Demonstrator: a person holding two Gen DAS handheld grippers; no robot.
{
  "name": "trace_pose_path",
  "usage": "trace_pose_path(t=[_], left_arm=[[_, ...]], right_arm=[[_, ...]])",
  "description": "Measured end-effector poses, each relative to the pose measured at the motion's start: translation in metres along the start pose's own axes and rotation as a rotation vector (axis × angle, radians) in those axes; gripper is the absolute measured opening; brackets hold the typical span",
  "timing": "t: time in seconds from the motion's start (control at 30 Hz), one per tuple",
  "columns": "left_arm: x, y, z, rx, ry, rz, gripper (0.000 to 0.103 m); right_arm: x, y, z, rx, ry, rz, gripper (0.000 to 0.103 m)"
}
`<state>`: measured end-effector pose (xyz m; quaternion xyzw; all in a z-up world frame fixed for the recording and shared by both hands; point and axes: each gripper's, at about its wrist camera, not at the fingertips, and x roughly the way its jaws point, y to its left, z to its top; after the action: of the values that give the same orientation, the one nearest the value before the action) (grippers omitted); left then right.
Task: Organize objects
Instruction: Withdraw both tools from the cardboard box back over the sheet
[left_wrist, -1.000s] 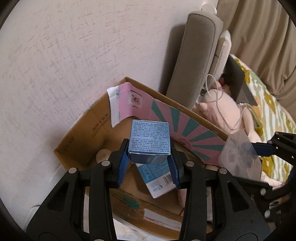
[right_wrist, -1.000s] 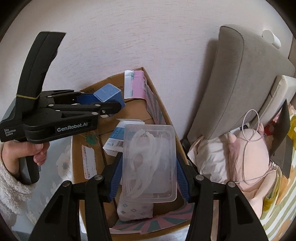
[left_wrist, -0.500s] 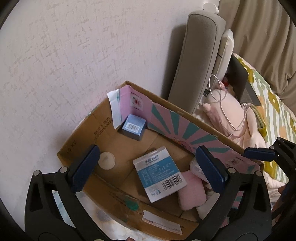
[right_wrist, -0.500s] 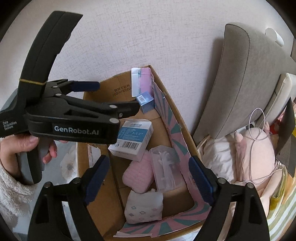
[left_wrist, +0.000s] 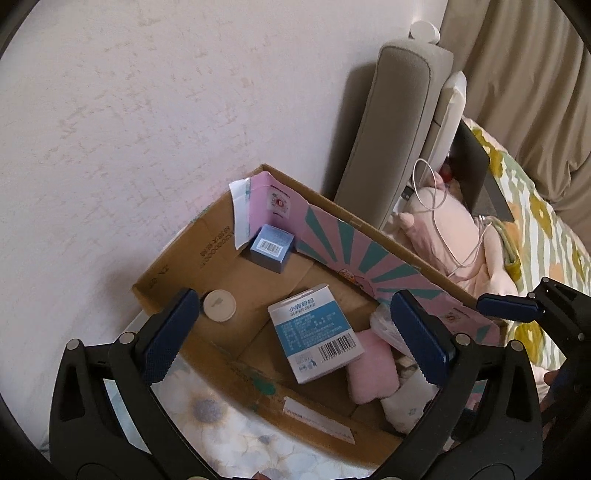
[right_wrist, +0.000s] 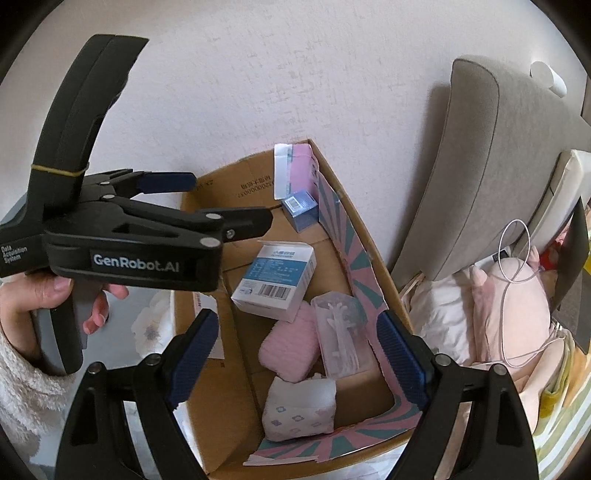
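A cardboard box (left_wrist: 173, 266) (right_wrist: 373, 254) stands against the wall. Inside lie a small blue box (left_wrist: 272, 248) (right_wrist: 300, 209) in the far corner, a white and blue carton (left_wrist: 314, 334) (right_wrist: 275, 278), a pink pouch (left_wrist: 371, 371) (right_wrist: 288, 341), a clear plastic case (right_wrist: 338, 332), a white patterned packet (right_wrist: 299, 408) and a round white lid (left_wrist: 218, 305). My left gripper (left_wrist: 295, 336) (right_wrist: 207, 203) is open and empty above the box. My right gripper (right_wrist: 295, 363) is open and empty above the box's near end; one of its fingers (left_wrist: 506, 308) shows in the left wrist view.
A grey headboard cushion (left_wrist: 391, 122) (right_wrist: 491, 158) leans on the wall beside the box. A pink plush toy (left_wrist: 450, 221) (right_wrist: 513, 302) with a white cable and a dark laptop (left_wrist: 480, 170) lie on the floral bed. Floral fabric (left_wrist: 221, 417) lies under the box.
My left gripper opened and let go of the small blue box, which now lies in the far corner. My right gripper opened and dropped the clear case into the box. Both grippers pulled back.
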<state>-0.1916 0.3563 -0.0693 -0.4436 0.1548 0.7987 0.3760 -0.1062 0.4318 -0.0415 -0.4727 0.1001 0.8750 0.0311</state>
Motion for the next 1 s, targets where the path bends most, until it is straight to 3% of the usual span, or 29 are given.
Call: trace_pose_path(t=[0.53,0.77,1.0], left_arm=[[-0.11,0.029,-0.025,-0.054,-0.123,0.109,0.103],[-0.156,0.05,-0.054,-0.095,-0.177,0.15,0.103],[-0.201,0.079,-0.089,-0.178,-0.219,0.223,0.103]], right_arm=[[-0.051,0.041,0.008,-0.102,-0.103,-0.014,0.085],[-0.067,0.072,0.009,-0.17,-0.161,-0.024,0.085],[-0.072,0.107,0.014,-0.25,-0.179,0.031,0.085]])
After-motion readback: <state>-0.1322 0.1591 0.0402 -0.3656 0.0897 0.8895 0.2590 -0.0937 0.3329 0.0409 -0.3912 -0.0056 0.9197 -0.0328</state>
